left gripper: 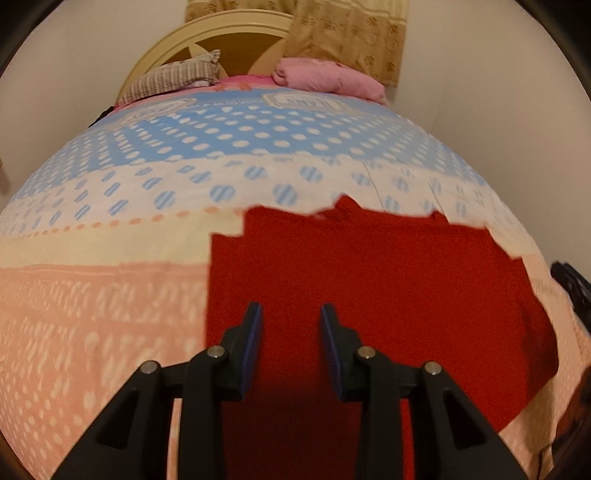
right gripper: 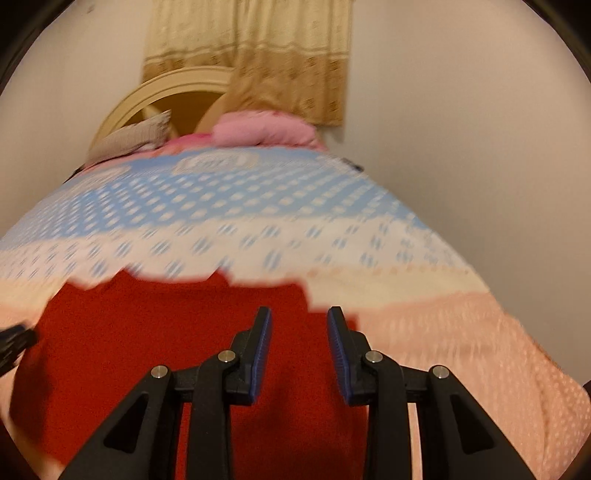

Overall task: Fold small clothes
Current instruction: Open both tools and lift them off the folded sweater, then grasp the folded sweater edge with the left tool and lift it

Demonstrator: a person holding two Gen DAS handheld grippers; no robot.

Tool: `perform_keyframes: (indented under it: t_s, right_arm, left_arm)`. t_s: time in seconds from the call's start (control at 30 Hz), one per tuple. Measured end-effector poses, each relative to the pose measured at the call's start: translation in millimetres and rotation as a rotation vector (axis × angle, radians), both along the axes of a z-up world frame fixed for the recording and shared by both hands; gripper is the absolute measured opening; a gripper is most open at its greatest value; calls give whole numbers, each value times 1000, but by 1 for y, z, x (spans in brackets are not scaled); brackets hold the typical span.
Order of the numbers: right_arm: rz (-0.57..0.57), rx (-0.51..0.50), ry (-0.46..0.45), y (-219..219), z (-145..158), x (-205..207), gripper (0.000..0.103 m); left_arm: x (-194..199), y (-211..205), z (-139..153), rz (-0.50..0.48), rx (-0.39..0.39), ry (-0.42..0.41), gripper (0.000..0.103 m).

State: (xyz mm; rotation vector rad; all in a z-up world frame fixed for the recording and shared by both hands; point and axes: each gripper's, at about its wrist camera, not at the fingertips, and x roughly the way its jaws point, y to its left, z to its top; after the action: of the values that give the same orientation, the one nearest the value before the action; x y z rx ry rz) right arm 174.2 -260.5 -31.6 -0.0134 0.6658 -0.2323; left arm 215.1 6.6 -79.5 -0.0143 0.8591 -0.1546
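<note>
Bedding in peach, cream and blue dots covers the bed (left gripper: 92,295) — on it lies the red garment (left gripper: 369,277), spread flat. Left gripper (left gripper: 291,314) hangs over the garment's left part, fingers parted, holding nothing. Right gripper (right gripper: 299,317) — also parted and empty — hangs over its right edge. Beyond the garment, pink pillows (left gripper: 328,75) meet the headboard (left gripper: 207,40).

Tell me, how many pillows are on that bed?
2: a striped pillow on the left against the headboard, and a pink pillow to its right. More could be hidden behind them.
</note>
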Motion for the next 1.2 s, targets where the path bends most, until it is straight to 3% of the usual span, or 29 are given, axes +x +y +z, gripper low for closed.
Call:
perform_keyframes:
  t_s: [0.13, 0.33, 0.63, 0.87, 1.07, 1.2]
  right_arm:
    - [27, 13, 40, 10, -18, -35, 32]
    - [-9, 90, 149, -6, -69, -37, 32]
    - [4, 84, 121, -4, -72, -39, 37]
    - [14, 113, 104, -6, -72, -42, 39]
    - [16, 135, 93, -8, -71, -45, 39]
    - [18, 145, 89, -9, -70, -45, 39]
  left_arm:
    - [-8, -12, -9, -3, 48, 10, 38]
    - [-16, -21, -15, -4, 145, -28, 49]
    - [-20, -16, -20, 47, 183, -51, 79]
    - [-42, 21, -20, 82, 4, -18, 79]
    - [-64, 59, -36, 150, -253, 32, 80]
    - [-59, 57, -37, 144, -322, 35, 93]
